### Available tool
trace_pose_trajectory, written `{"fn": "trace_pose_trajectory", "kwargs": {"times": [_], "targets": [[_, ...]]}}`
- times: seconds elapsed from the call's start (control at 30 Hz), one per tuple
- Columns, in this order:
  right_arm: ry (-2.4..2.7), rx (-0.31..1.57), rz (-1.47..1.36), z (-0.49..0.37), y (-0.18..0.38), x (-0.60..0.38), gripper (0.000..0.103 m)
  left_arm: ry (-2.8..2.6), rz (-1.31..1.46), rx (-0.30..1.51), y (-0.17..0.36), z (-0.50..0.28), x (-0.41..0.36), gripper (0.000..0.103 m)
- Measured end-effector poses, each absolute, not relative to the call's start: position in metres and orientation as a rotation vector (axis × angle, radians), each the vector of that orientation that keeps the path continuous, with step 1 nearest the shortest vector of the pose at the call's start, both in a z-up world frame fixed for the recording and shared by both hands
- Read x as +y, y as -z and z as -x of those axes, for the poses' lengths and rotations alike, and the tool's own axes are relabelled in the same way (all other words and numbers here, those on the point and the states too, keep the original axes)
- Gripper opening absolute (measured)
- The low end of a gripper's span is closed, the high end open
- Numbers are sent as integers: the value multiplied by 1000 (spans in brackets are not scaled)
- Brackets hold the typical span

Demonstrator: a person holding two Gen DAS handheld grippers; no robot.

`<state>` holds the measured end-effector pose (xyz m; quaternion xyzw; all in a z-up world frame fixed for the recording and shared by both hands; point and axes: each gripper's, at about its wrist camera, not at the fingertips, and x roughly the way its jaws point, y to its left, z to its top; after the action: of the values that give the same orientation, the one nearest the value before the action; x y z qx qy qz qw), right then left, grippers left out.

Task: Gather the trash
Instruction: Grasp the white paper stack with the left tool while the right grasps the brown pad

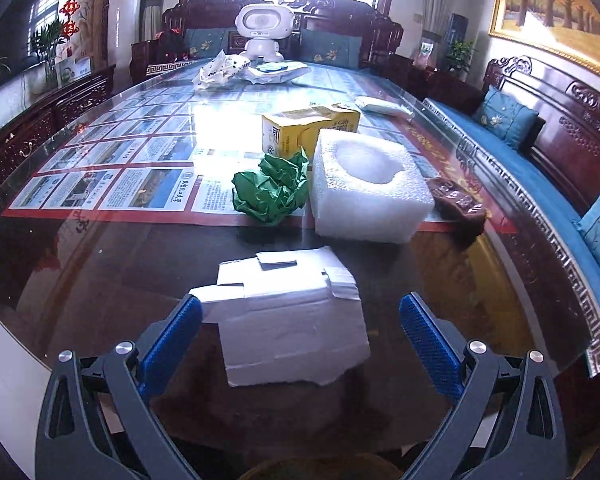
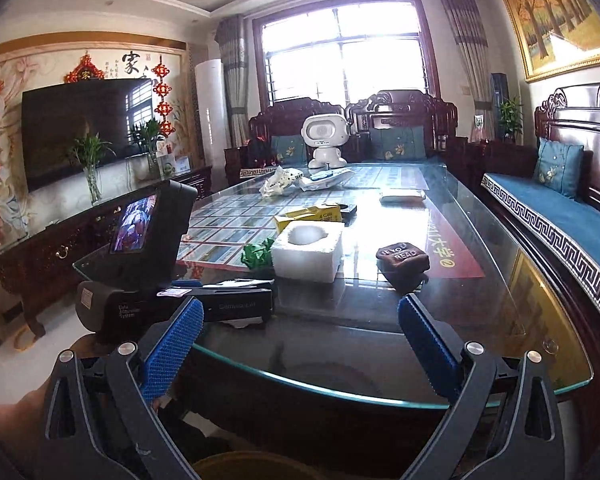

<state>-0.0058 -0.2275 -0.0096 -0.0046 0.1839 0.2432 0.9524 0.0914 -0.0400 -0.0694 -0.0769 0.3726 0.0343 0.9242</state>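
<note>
In the left wrist view my left gripper (image 1: 300, 320) is open, its blue fingers either side of a torn white cardboard piece (image 1: 288, 316) lying on the glass table (image 1: 100, 260). Beyond it lie crumpled green paper (image 1: 272, 190), a white foam block (image 1: 364, 188) and a yellow carton (image 1: 308, 130). Crumpled white wrappers (image 1: 220, 70) lie at the far end. My right gripper (image 2: 300, 336) is open and empty above the table's near edge; the foam block (image 2: 308, 252), the green paper (image 2: 256, 256) and the carton (image 2: 312, 214) show ahead of it.
A brown cushion-like item (image 2: 404, 260) lies right of the foam. A white robot toy (image 2: 324, 140) stands at the far end. A white packet (image 2: 402, 195) lies far right. The left gripper's body (image 2: 140, 264) sits left of my right one. A blue-cushioned bench (image 2: 560, 216) runs along the right.
</note>
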Motion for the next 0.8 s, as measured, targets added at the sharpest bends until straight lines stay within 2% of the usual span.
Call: {"fn": "trace_pose_trajectory", "kwargs": {"times": [0.43, 0.73, 0.77, 0.8], "targets": [[-522, 416, 0, -40, 11, -225, 95, -180, 184, 806, 79, -112, -19, 99], [-529, 448, -26, -50, 16, -225, 95, -175, 91, 829, 84, -123, -28, 99], [-526, 451, -21, -51, 17, -224, 95, -163, 85, 825, 84, -122, -30, 98], [-523, 452, -19, -52, 17, -224, 95, -153, 79, 818, 83, -121, -31, 92]]}}
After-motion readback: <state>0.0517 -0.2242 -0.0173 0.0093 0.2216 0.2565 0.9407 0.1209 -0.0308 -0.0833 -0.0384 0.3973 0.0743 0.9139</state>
